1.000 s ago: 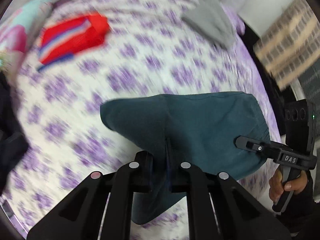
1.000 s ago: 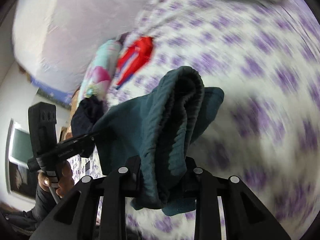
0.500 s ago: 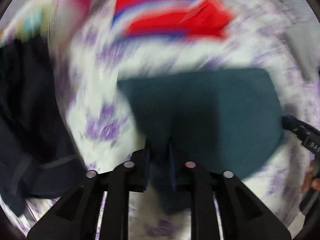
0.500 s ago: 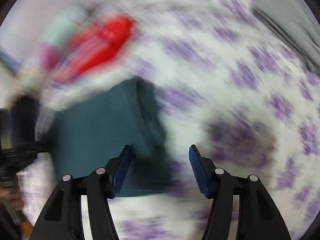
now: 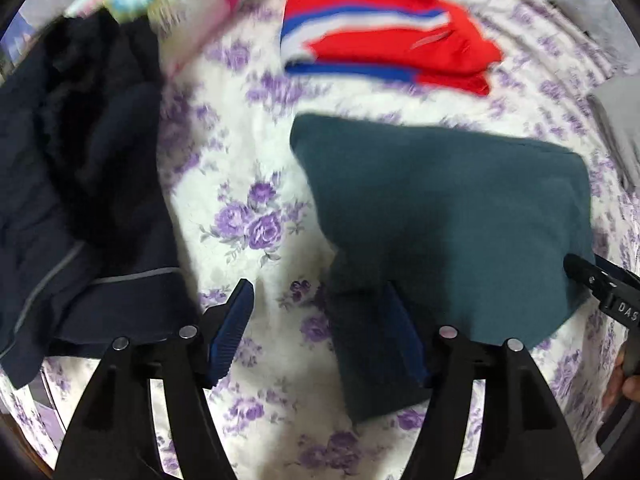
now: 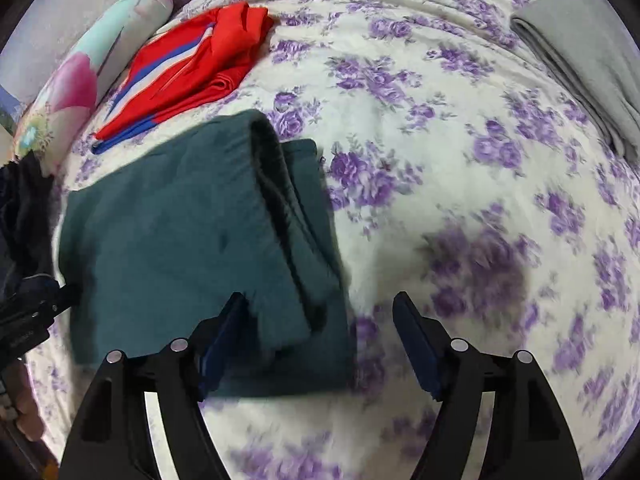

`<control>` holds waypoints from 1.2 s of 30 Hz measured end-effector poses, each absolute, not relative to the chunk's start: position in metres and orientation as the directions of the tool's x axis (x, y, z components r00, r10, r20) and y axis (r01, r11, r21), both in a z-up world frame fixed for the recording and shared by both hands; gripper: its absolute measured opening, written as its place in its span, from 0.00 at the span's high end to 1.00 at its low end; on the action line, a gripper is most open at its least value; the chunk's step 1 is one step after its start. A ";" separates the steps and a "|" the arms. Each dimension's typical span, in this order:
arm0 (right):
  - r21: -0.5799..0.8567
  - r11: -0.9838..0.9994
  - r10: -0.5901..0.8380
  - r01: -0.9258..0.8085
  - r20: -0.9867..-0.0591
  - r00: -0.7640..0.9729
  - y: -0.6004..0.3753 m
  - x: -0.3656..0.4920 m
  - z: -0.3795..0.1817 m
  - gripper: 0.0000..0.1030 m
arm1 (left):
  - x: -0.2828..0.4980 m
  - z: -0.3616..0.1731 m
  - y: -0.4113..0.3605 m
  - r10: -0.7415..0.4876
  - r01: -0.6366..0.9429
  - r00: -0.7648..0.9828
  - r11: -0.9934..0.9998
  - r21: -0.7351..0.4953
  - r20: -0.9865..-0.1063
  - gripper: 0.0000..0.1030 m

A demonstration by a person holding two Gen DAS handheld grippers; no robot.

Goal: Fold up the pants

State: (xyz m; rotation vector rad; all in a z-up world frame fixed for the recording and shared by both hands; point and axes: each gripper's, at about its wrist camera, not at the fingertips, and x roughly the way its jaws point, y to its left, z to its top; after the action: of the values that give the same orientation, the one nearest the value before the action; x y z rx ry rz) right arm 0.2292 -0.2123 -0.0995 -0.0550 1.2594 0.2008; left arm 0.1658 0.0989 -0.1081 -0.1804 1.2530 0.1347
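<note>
teal pants (image 6: 180,240): one pair is lying folded on the bed.
red garment (image 6: 192,68): one is lying folded, carrying blue and white stripes.
dark garments (image 5: 80,180): one heap is showing; the number of pieces in it cannot be told.
grey cloth (image 6: 580,56): one folded piece is lying at the far edge.
pillow (image 6: 80,72): one is showing.
floral bedsheet (image 6: 440,140): one is covering the bed.
grippers: two are showing, left gripper (image 5: 320,332) and right gripper (image 6: 320,340).
</note>
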 end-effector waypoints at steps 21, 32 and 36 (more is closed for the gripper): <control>0.099 0.970 0.203 -0.222 -0.833 0.516 -0.202 0.086 0.025 0.05 | 0.032 0.004 0.046 0.011 -0.149 0.456 0.987 -0.064 -0.890 0.14; 0.106 0.972 0.207 -0.212 -0.815 0.541 -0.210 0.042 0.039 0.05 | 0.002 0.017 0.034 0.011 -0.140 0.462 0.988 -0.061 -0.887 0.14; 0.110 0.972 0.209 -0.207 -0.809 0.549 -0.210 0.032 0.041 0.05 | -0.007 0.023 0.032 0.023 -0.138 0.472 0.989 -0.048 -0.881 0.14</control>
State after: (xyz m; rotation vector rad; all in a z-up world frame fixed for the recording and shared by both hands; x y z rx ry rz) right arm 0.0320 -0.2104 0.0409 0.0018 0.9578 0.2465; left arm -0.0068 0.0324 0.0228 -0.1177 1.0752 0.0990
